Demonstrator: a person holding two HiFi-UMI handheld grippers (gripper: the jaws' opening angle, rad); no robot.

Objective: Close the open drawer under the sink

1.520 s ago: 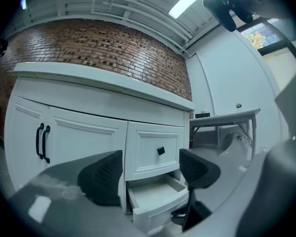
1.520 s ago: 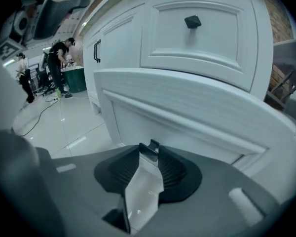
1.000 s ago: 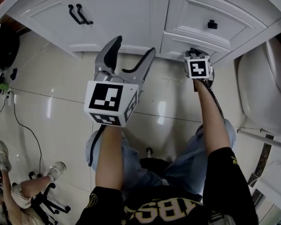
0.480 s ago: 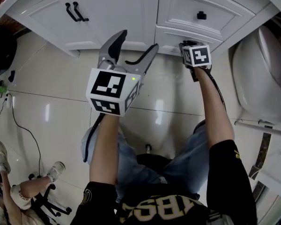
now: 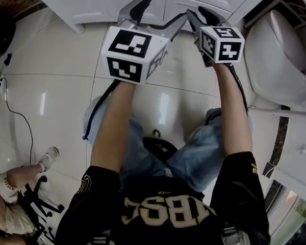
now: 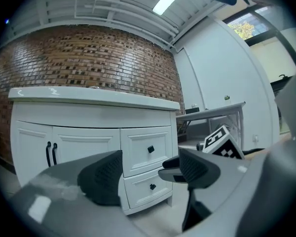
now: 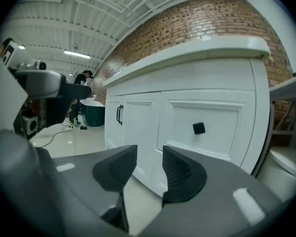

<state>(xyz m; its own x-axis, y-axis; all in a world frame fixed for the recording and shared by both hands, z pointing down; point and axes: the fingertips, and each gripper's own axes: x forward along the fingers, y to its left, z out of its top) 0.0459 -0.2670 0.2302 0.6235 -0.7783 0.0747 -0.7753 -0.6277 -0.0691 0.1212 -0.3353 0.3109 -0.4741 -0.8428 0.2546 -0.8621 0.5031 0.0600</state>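
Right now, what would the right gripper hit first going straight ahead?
Probably the cabinet front, just left of the knobbed drawer; depth is unclear. The right gripper is opening, empty.

Ahead of me the sink cabinet stands against the brick wall, with its worktop on top. On the cabinet front, two doors sit at the left. At the right, the upper drawer lies directly above the lower drawer. The toilet stands just right of the cabinet. Behind me to the left, a rolling chair rests on the floor.
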